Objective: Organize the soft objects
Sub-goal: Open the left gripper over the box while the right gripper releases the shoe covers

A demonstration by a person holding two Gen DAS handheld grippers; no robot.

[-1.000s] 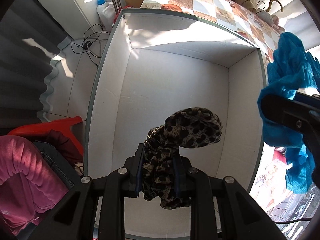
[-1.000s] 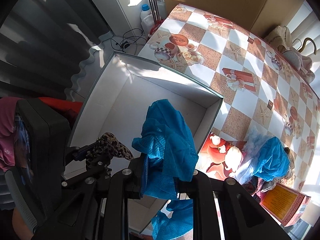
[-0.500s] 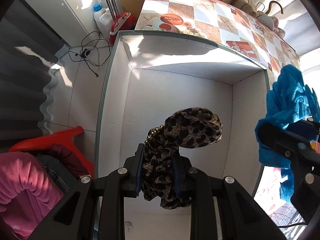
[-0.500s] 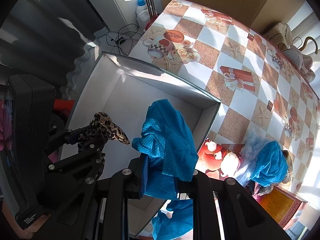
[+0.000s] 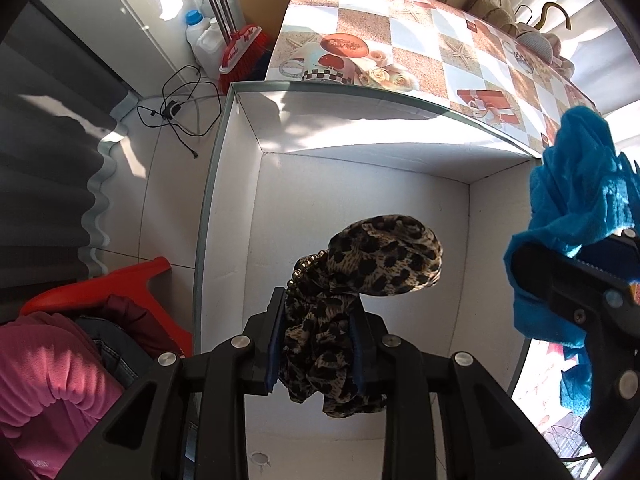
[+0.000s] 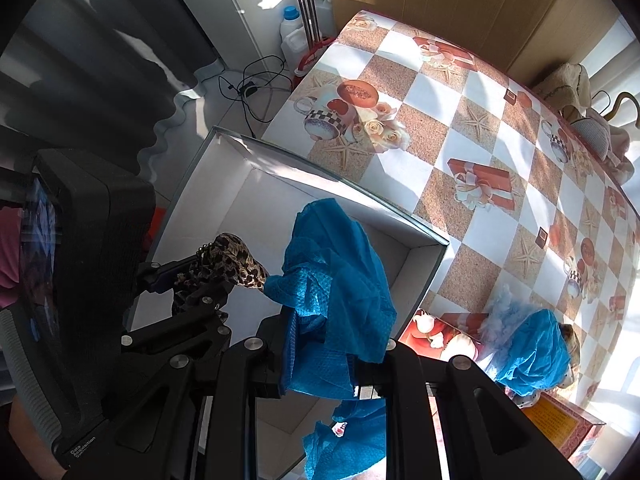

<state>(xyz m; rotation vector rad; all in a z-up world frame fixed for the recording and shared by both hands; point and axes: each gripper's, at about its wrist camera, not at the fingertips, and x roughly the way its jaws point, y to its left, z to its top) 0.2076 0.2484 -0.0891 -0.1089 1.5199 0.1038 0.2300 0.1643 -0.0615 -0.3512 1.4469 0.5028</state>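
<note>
**Two cloths held above the white box**

The left gripper is clamped on a leopard-print fabric scrunchie, which hangs over the middle of the open white cardboard box. The right gripper is closed tight on a crumpled blue textured cloth, held over the box's right wall. Beyond the box's far rim lies the checkered patterned tablecloth; another blue cloth bundle sits on it, to the right of the box
</note>
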